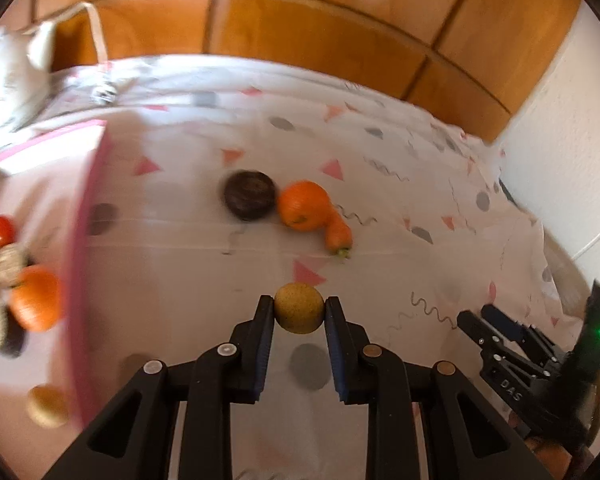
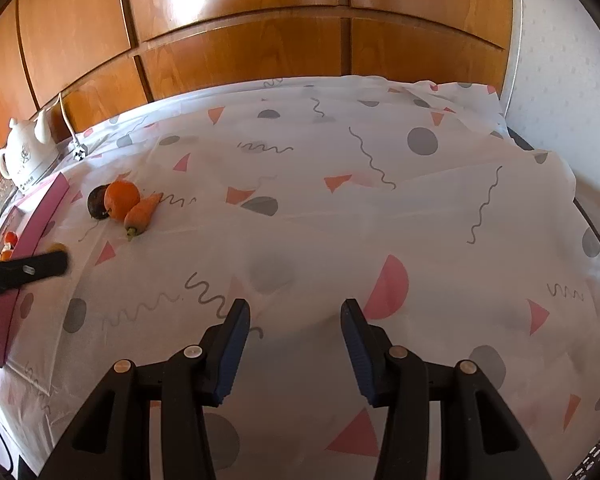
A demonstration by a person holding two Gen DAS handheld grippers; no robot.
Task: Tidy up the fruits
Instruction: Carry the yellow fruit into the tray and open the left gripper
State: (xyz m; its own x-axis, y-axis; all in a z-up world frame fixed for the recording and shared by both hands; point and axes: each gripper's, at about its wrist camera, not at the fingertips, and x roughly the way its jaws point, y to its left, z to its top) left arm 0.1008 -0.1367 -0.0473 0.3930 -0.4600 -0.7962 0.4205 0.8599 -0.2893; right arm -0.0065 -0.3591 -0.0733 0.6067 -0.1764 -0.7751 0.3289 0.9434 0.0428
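While your left gripper is clenched on a small yellow-brown round fruit, that fruit hangs above the patterned tablecloth, its shadow below. Beyond it lie a dark round fruit, an orange and a carrot, each touching the next. To the left, a pink-rimmed tray holds another orange, a red fruit and a second yellow-brown fruit. Your right gripper stands released, with nothing between its pads, over bare cloth. A white kettle sits at the far left.
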